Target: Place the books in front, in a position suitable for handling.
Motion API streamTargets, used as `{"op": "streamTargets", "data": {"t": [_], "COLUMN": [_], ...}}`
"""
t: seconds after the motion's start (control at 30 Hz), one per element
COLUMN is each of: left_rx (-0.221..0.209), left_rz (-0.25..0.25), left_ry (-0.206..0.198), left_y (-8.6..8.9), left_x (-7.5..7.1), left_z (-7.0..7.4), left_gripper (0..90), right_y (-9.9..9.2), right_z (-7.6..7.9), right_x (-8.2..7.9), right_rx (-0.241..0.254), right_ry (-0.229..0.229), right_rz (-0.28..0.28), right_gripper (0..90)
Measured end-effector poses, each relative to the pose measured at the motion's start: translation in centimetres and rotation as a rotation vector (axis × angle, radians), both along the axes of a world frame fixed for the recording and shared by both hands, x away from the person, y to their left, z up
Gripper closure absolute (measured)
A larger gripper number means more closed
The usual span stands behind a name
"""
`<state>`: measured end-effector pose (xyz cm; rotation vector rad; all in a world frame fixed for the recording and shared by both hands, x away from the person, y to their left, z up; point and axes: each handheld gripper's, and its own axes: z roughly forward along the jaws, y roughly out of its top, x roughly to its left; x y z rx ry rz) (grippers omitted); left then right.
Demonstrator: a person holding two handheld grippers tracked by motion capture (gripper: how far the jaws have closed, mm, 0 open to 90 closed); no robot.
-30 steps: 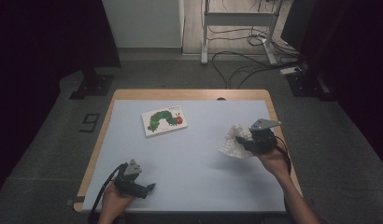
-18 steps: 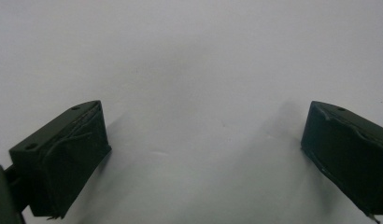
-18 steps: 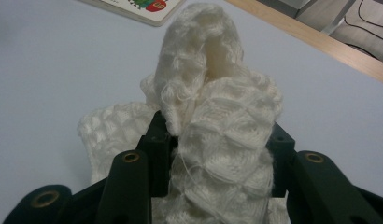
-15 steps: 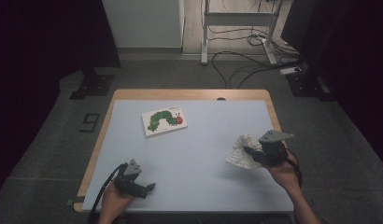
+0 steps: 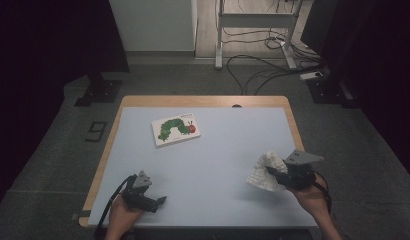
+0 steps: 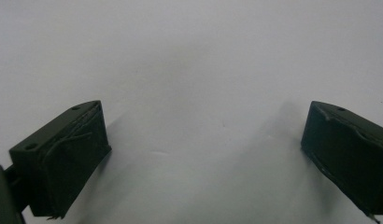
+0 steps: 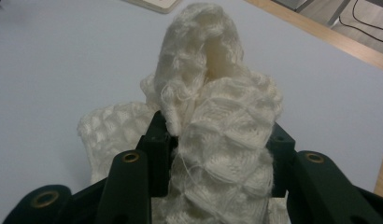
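My left gripper (image 5: pixel 154 201) rests low at the near left corner of the desk (image 5: pixel 218 150), and its fingers (image 6: pixel 63 158) stand wide apart over bare pale surface with nothing between them. Farther back, left of centre, a caterpillar picture book (image 5: pixel 176 128) lies flat, well apart from both of my hands. At the near right, my right gripper (image 5: pixel 273 175) has its fingers (image 7: pixel 157 149) pressed in on a bunched white knitted cloth (image 7: pixel 217 140), which puffs up above them and hangs down to the desk.
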<state>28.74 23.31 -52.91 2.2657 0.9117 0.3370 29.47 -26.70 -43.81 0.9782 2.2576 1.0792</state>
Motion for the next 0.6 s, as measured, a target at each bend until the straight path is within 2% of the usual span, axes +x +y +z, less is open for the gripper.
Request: {"op": "streamTargets", "data": {"t": [0.6], "left_rx": [0.0], "left_rz": [0.0], "left_ry": [0.0], "left_y": [0.0], "left_x": [0.0], "left_z": [0.0], "left_gripper": [0.5], "right_y": [0.0], "right_z": [-4.6], "right_x": [-0.4], "right_rx": [-0.026], "right_ry": [0.028], "right_rz": [-0.013], "right_gripper": [54.7]}}
